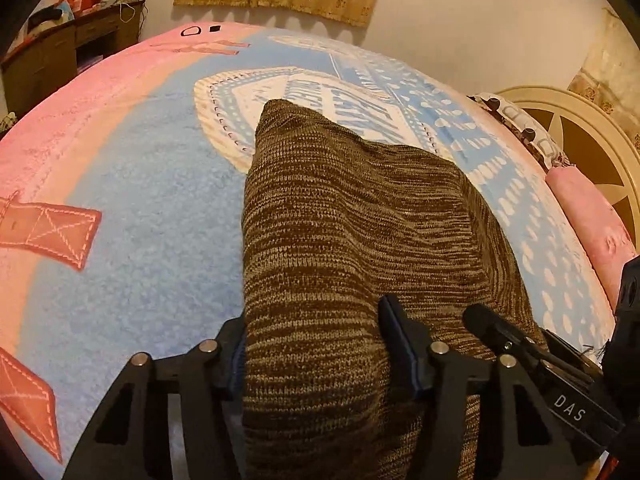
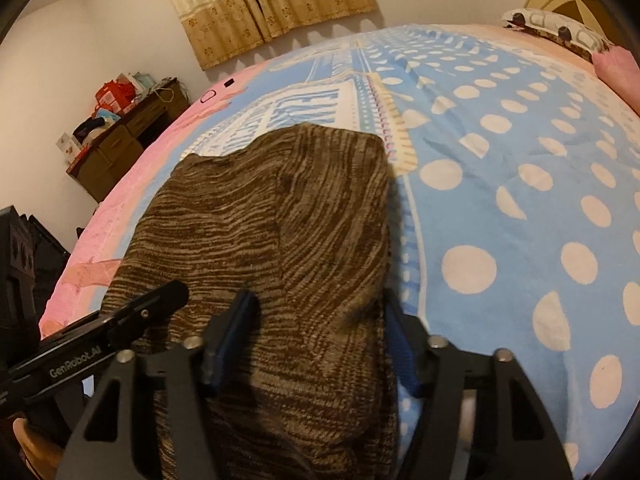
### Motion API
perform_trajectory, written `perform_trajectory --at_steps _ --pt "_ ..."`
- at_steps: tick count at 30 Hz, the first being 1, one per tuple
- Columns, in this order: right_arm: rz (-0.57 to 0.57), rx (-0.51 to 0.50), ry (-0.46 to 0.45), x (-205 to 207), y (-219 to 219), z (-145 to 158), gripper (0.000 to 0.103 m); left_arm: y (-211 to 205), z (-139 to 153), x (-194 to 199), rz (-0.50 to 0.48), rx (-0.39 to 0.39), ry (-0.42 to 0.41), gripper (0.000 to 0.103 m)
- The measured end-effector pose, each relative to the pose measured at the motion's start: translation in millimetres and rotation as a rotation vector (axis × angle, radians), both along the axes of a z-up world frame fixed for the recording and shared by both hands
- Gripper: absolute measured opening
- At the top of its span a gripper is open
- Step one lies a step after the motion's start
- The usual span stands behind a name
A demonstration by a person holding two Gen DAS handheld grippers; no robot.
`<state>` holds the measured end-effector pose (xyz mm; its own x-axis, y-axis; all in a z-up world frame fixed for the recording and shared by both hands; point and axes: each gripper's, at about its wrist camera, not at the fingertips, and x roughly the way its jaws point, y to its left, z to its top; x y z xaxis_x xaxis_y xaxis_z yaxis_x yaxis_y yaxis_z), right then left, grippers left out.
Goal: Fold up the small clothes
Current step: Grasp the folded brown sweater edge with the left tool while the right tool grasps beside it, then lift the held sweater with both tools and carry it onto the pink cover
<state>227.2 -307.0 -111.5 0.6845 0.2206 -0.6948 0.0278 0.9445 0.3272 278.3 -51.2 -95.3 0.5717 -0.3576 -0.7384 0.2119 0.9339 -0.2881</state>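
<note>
Your brown knit garment [image 1: 360, 240] lies on the bed's blue-and-pink blanket [image 1: 152, 220], its near edge bunched up between both sets of fingers. Your left gripper [image 1: 312, 340] is clamped on the garment's left side, knit filling the gap from pad to pad; your right gripper [image 2: 320, 332] is pinched on its right edge. The left view alone shows the cream headboard [image 1: 580, 128] and the pink pillow [image 1: 588, 216] beside it. The right view gives you the garment's far corner, the blanket's big white dots and the cluttered wooden desk [image 2: 120, 148] more plainly.
</note>
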Motion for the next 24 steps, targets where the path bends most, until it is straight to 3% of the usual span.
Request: perform_trajectory --at_steps 4,9,24 --pt "0.017 0.012 -0.018 -1.9 3.3 0.8 0.04 -2.9 3.6 -2.5 0.01 0.005 -0.017 0.038" --pt "0.003 -0.064 -0.049 -6.5 15.2 7.2 0.032 -25.3 14.1 -15.2 -0.021 0.166 -0.111 0.032" --pt "-0.031 -0.087 -0.168 -37.5 48.6 47.7 0.027 24.4 41.6 -42.1 0.003 0.076 -0.086 0.032"
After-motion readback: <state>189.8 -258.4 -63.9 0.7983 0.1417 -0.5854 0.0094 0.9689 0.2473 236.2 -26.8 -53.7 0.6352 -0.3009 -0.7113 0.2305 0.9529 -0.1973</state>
